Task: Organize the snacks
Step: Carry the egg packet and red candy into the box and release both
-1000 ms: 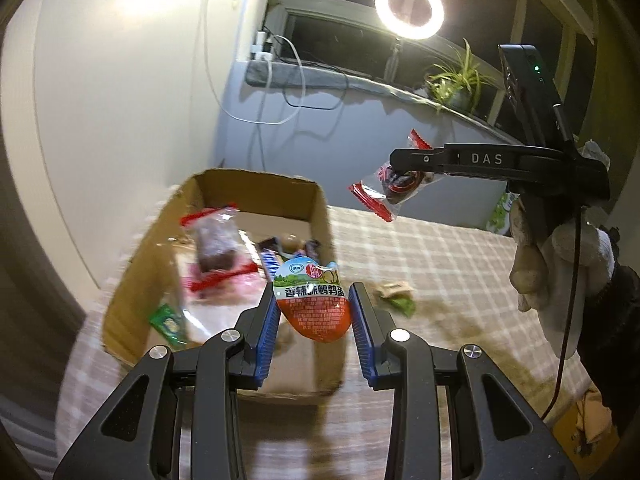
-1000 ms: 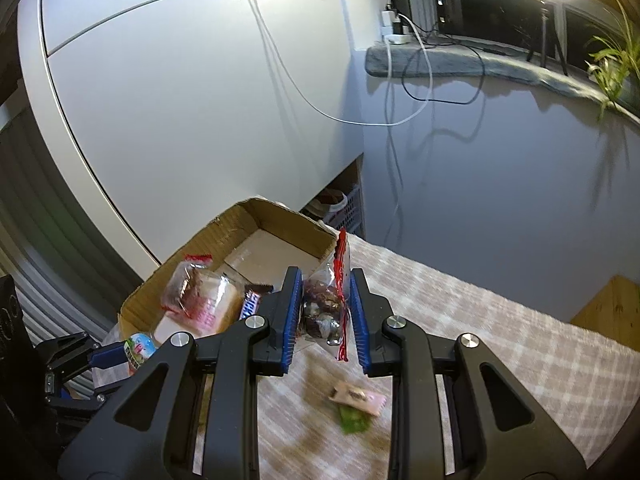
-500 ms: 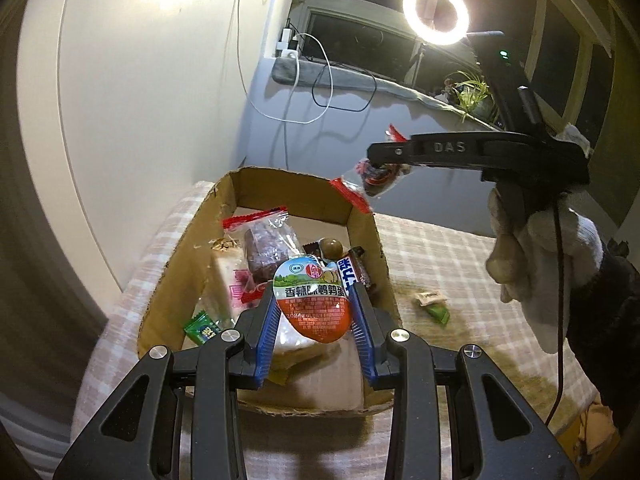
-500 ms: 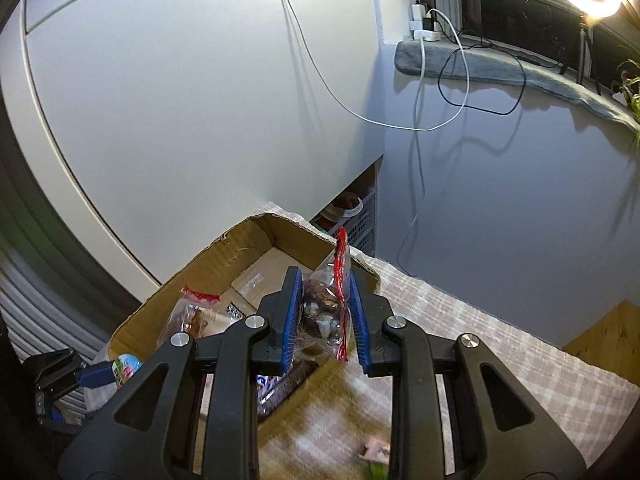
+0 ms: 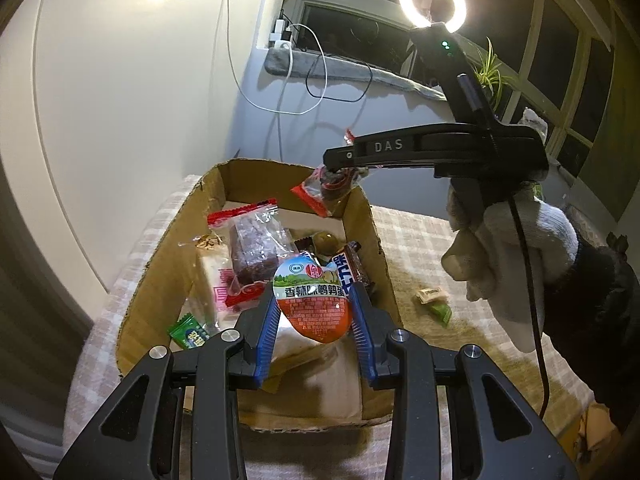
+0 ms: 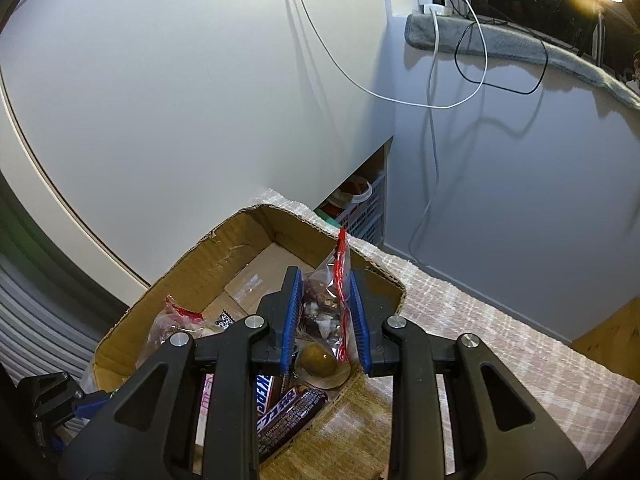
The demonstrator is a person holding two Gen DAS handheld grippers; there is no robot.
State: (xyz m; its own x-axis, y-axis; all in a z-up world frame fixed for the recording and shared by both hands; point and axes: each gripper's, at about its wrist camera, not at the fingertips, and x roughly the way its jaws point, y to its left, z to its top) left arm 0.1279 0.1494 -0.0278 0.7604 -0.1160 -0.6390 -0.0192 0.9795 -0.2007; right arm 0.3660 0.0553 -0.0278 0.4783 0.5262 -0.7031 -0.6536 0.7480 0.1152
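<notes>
With left gripper (image 5: pixel 314 314) fingers clamped on the egg pouch (image 5: pixel 313 300) and right gripper (image 6: pixel 324 316) fingers on the clear packet (image 6: pixel 326 304), release near the cardboard box (image 5: pixel 160 256) rim at lower centre may spill either outside

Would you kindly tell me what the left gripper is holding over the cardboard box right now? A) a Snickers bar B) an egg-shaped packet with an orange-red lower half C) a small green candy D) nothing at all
B: in the left wrist view the left gripper has its blue fingers closed on the egg-shaped packet, which hangs above the cardboard box, where the Snickers bar already lies.
</notes>
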